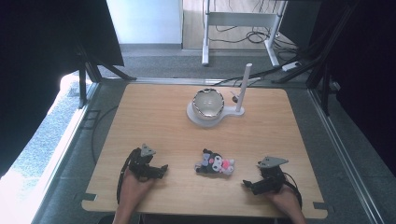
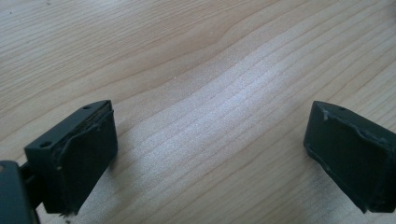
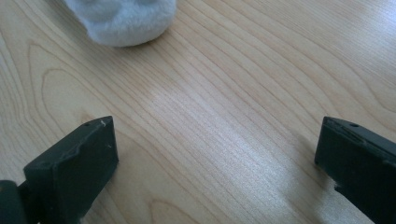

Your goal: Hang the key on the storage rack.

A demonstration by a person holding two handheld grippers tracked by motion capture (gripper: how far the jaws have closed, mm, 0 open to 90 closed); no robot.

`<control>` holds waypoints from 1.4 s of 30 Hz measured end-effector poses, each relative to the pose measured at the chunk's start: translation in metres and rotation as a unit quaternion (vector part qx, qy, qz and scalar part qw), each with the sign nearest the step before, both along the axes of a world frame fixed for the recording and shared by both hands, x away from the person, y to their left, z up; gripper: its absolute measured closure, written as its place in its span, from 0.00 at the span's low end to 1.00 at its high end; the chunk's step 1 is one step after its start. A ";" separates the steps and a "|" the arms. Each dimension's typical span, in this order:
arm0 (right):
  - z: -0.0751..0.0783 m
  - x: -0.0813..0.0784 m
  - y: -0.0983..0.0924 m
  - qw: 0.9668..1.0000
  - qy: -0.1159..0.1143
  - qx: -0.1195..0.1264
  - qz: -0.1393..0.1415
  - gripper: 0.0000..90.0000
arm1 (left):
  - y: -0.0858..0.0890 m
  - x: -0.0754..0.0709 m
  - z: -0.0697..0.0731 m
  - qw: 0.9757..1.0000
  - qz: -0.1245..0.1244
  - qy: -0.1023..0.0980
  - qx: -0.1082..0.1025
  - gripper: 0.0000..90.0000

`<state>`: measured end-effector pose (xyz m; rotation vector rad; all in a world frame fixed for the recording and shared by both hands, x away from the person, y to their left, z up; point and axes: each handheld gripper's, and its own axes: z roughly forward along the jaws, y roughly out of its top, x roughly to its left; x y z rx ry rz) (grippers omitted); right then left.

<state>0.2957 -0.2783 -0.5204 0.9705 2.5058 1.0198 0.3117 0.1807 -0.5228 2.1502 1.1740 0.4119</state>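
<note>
— Left side? 
— Left hand [image 1: 132,183] enters from the bottom edge, holding the left gripper [image 1: 161,170] low, jaws pointing right, spread wide apart, nothing between them.

— Right side? 
— Right hand [image 1: 284,199] likewise, holding the right gripper [image 1: 246,185]; jaws point left, gaping wide and empty. The two grippers sit well apart.

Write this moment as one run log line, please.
left gripper: open, empty, low over table | right gripper: open, empty | plush toy: lying between grippers, untouched | bowl: on white stand, far side
</note>
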 end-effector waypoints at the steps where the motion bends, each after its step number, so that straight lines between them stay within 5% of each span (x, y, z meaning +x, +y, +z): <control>1: 0.000 0.000 0.000 1.000 0.000 0.000 0.000 0.00 | 0.000 0.000 0.000 1.000 0.000 0.000 0.000 0.03; 33: 0.003 0.001 0.000 1.000 0.013 0.002 0.008 0.00 | 0.000 0.000 0.000 1.000 0.000 0.000 0.000 0.03; 42: 0.011 0.004 0.003 0.999 0.016 -0.028 0.025 0.00 | 0.000 0.000 0.000 1.000 0.000 0.000 0.000 0.03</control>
